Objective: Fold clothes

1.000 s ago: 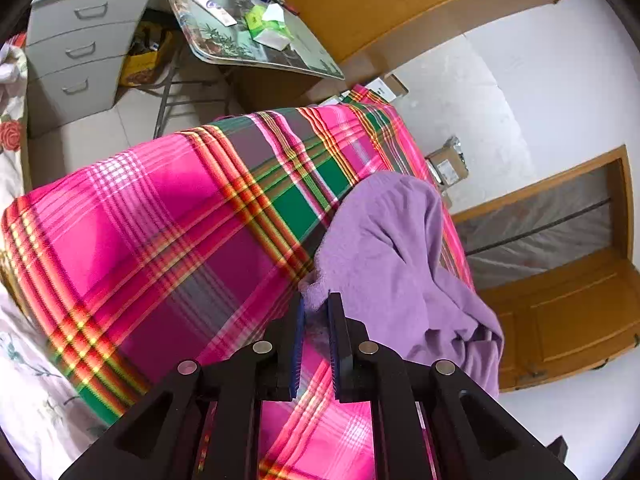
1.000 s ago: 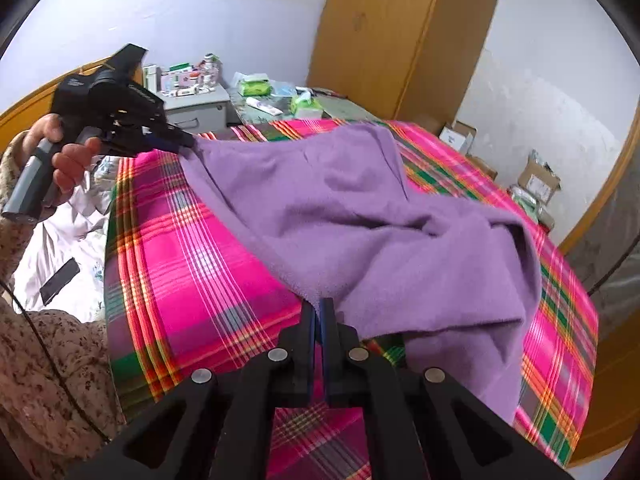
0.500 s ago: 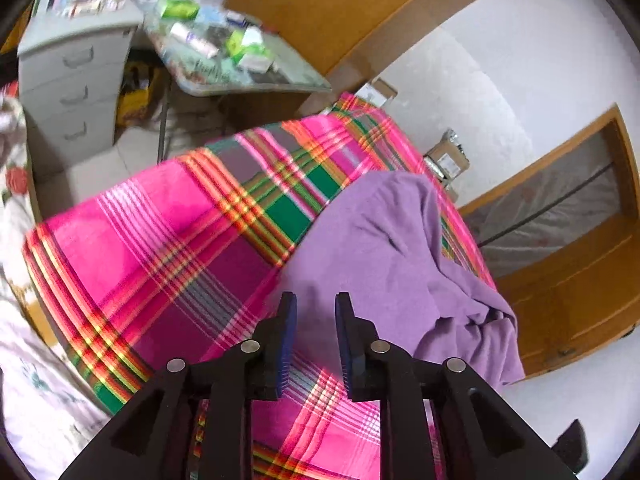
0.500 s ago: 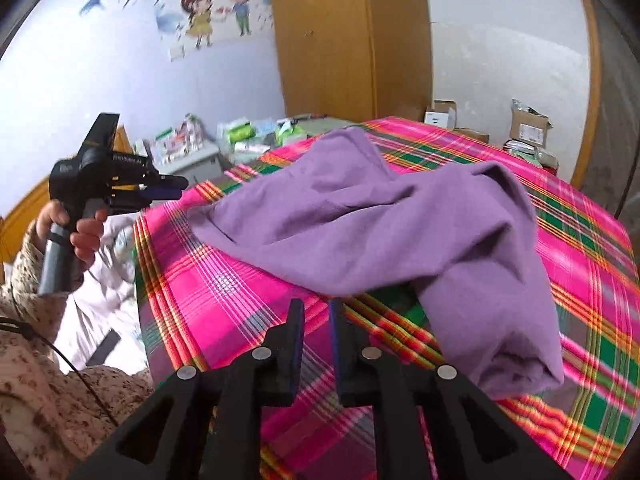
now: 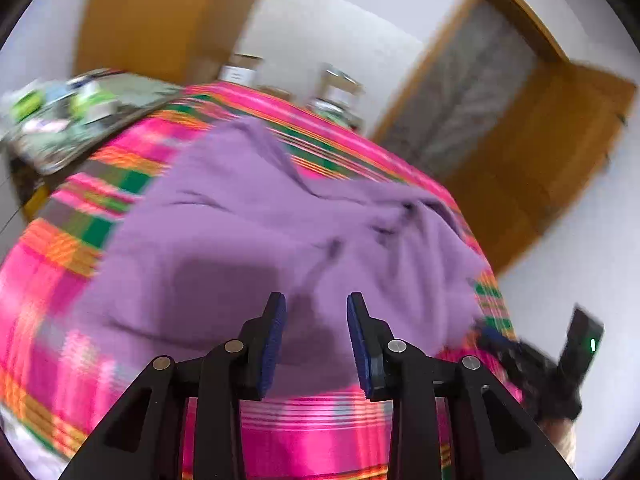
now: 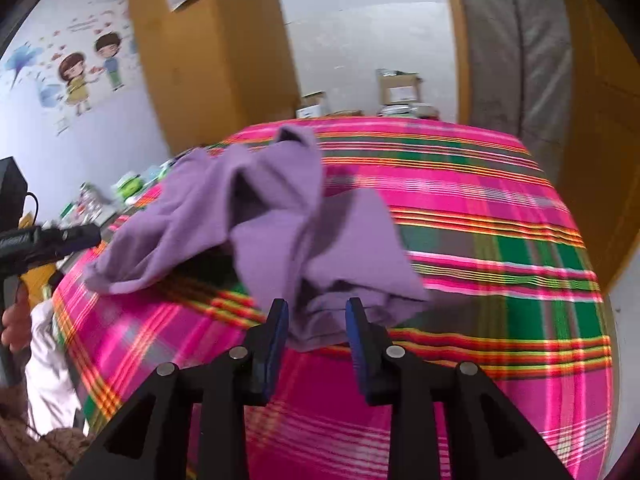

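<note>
Left hand-held gripper (image 5: 316, 332): black frame, blue-padded fingers spread apart, nothing between them; poised over the near part of the crumpled purple fleece garment (image 5: 256, 232).

Right hand-held gripper (image 6: 316, 336): same build, fingers spread, a bunched fold of the garment's near end lying in the gap between them; whether the pads touch the cloth cannot be told.

Purple garment: heaped loosely on the bed covered in a pink, green and orange plaid blanket (image 6: 480, 248), toward the bed's left side, one tip reaching the far edge.

Surroundings: cluttered low table with green packets (image 5: 72, 120) beside the bed's far left corner; cardboard boxes (image 6: 396, 88) on the floor beyond the far edge; tall wooden wardrobe (image 6: 212, 56); wall sticker of two cartoon children (image 6: 92, 68); wooden door frame (image 5: 540, 152).

Visibility: left wrist view heavily motion-blurred, table contents unreadable. Person's hand (image 6: 16, 320) cut off at the frame's left edge.
</note>
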`<state>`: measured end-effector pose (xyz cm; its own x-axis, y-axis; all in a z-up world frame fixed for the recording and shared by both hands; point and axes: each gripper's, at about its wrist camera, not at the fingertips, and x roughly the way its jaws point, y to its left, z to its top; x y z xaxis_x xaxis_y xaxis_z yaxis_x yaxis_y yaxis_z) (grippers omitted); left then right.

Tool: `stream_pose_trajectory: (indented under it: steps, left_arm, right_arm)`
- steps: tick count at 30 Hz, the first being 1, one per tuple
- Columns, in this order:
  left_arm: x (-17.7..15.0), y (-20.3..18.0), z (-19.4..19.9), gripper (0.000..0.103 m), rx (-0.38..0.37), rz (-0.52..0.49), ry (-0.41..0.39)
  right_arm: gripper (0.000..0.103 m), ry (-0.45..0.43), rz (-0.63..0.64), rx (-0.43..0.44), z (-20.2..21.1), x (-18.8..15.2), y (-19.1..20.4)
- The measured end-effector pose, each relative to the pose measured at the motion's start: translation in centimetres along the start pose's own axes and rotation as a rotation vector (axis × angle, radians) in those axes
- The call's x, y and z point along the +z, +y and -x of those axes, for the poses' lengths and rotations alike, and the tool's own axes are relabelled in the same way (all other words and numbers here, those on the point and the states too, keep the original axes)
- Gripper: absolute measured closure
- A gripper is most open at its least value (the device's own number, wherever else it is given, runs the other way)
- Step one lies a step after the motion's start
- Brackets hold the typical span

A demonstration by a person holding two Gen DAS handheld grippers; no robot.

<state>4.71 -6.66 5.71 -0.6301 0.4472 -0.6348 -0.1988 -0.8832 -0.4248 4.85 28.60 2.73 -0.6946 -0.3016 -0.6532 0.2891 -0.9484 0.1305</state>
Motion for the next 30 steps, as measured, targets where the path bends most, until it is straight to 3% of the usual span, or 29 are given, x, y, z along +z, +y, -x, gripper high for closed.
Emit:
stream_pose_trajectory:
  steps: [2,6,9,16,22,25,30]
  left_arm:
    - [-0.1,-1.9,-1.1,0.06,-0.016,-0.058,0.025]
    - [-0.4,-5.0,-3.0,0.059,-0.033,-0.16,0.06]
    - [-0.6,-6.6,-4.5,0.059,-0.003,-0.226,0.081]
    - [-0.7,-8.7,-7.3,0.059,0.05,-0.314,0.12]
    - [-0.6,-9.6,-7.3,0.059,0.033,-0.343,0.128]
    - [-0.8,-10.2,-6.8,0.054,0.013,-0.374,0.123]
    - [-1.3,-10.7,-7.8,0.054,0.035,-0.405,0.153]
  right_arm:
    - [0.069,-0.01,0.013,-0.037,0.0,0.1,-0.4]
    - [0.067,-0.028,0.056,-0.104,0.0,0.2,-1.1]
    - [0.06,-0.015,0.154,-0.103,-0.9,0.7,-0.1]
    - [0.059,0.056,0.321,-0.125,-4.4,1.7,1.8]
    - [0.088,0.057,0.273,-0.115,-5.7,2.9,1.2]
    - [0.091,0.042,0.245,-0.1,-5.7,3.3,0.9]
    - [0.093,0.002,0.179,-0.066,-5.6,4.7,0.2]
